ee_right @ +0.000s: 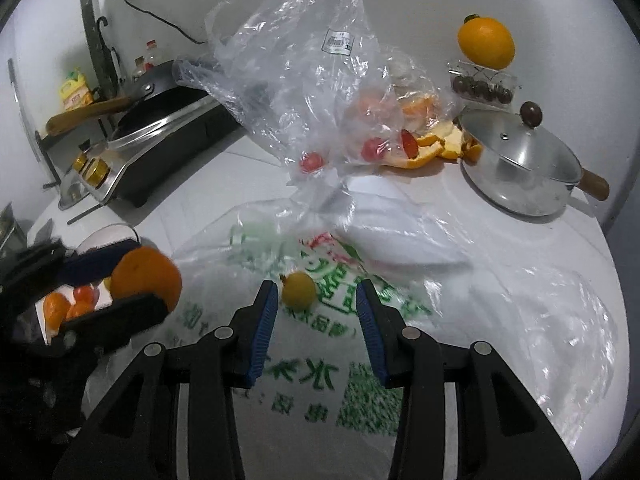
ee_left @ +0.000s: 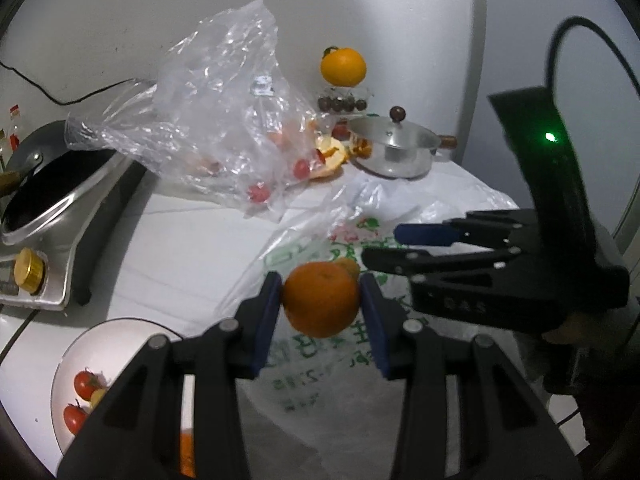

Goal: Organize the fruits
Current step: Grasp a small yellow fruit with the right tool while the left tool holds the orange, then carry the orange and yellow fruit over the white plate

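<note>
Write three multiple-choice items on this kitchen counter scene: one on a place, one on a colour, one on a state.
1. Where does the small yellow fruit lie?
A. on the printed bag
B. in the wok
C. on the pot lid

2. What colour are the pads on the tongs?
A. red
B. blue
C. white

3. What state are the left tongs in?
A. open, empty
B. shut on an orange
C. shut on a tomato

Answers: 1 A, it rests on the green lettering; 2 B, the pads are blue; 3 B, both pads press the orange's sides.
</note>
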The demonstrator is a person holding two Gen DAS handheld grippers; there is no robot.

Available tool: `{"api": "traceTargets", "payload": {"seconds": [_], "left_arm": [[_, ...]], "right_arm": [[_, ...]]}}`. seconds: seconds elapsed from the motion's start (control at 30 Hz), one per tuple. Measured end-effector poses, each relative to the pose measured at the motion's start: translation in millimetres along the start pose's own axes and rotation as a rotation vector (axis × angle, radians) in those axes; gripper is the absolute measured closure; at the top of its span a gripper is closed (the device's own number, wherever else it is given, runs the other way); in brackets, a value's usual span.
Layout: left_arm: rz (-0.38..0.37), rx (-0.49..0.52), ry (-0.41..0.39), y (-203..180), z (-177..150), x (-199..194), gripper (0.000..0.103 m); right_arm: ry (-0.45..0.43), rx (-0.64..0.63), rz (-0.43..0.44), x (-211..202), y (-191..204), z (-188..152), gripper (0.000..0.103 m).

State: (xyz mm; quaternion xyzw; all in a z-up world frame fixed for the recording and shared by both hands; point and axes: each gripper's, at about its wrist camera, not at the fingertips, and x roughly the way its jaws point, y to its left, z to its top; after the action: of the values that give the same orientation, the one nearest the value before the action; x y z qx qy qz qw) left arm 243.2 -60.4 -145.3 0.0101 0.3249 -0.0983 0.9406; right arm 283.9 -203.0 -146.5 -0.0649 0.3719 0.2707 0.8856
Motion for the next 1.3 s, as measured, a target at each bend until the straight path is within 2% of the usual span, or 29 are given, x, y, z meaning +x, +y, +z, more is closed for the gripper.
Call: {"api": "traceTargets", "payload": {"seconds": [0.27,0.57,0.73,0.83,1.3], "left_arm": [[0.012,-0.050,0.020,20.5,-4.0,6.7,0.062],[0.005,-0.060,0.028,23.5,-6.8,10.4,0.062],[0.001,-0.054,0.024,23.5,-7.1,8.0,0.062],[0.000,-0.051,0.021,23.2,-7.0,6.0,0.062],[0.004,-0.044,-0.010,21.2,-9.7,-19.0,0.062]], "right_arm": [[0.036,-0.010,0.004,26.7,10.8,4.9,0.060],[0.076,-0.016,-0.004,42.5,12.8,3.9,0.060],[0.095,-0.036,-0.006,47.4,16.8,0.9,0.069],[0.090,-0.051,-0.012,45.2,19.6,0.4,0.076],[0.038,-0.071,-0.017,11.8,32.2,-0.9,0.076]]}}
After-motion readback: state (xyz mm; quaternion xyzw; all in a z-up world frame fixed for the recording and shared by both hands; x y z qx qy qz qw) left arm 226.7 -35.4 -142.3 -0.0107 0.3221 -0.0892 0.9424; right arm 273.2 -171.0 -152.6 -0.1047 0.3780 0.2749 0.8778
